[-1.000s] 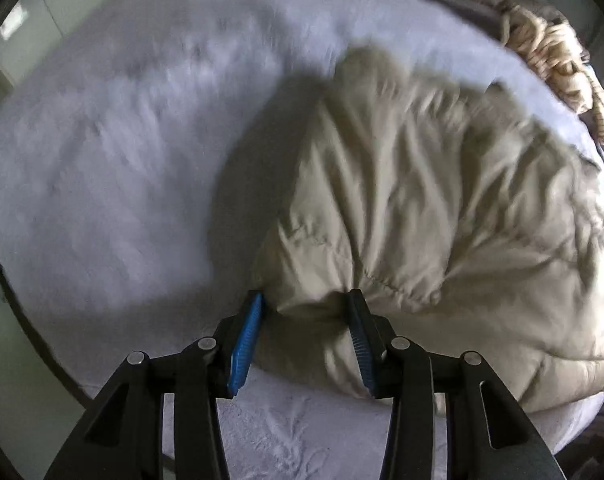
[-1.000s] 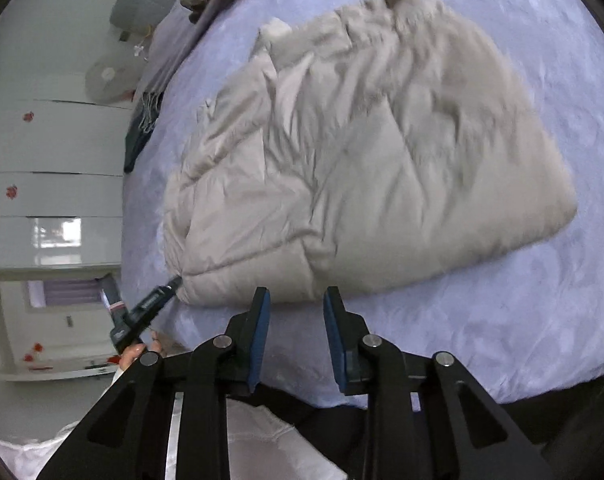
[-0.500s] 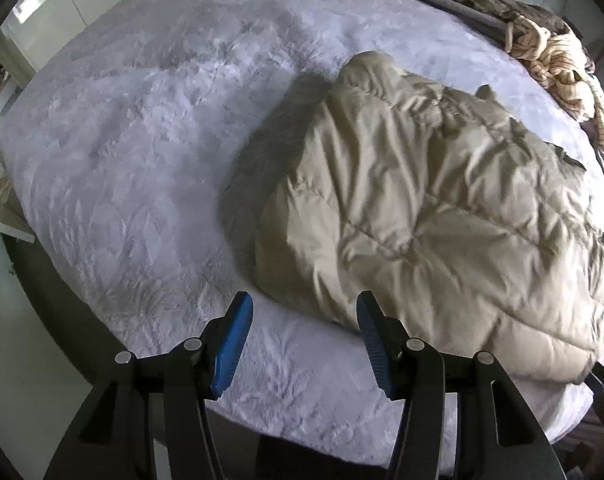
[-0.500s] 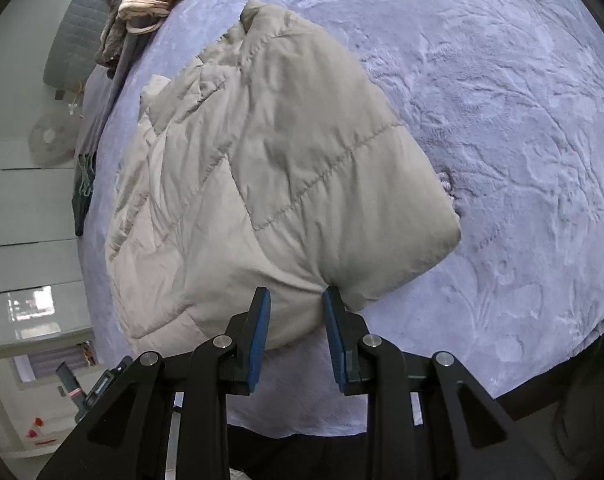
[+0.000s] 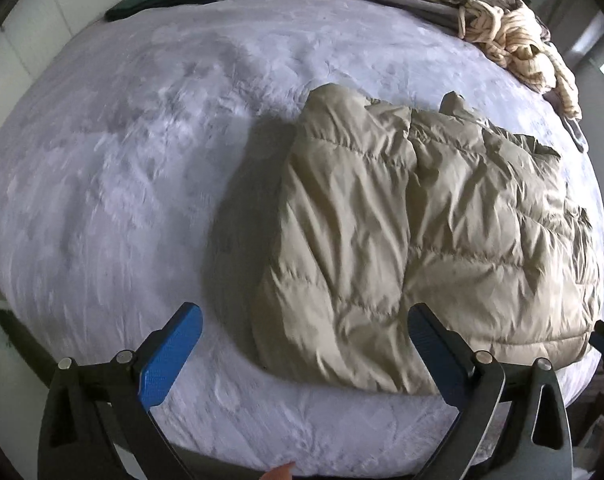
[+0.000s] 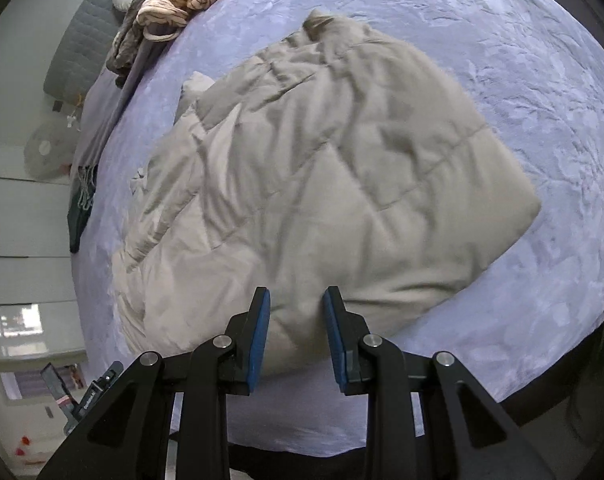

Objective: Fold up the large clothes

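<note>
The folded beige jacket [image 5: 421,240] lies on the bed [image 5: 122,160]. The left gripper [image 5: 302,344], fingers just spread wide, hovers above its edge; the right gripper [image 6: 296,328] fingers pinch its near edge.

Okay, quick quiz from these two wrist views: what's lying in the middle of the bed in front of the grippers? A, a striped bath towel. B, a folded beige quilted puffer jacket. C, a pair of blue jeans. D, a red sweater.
B: a beige quilted puffer jacket lies folded on the lavender bedspread, and the right wrist view shows the same puffy beige bundle.
</note>
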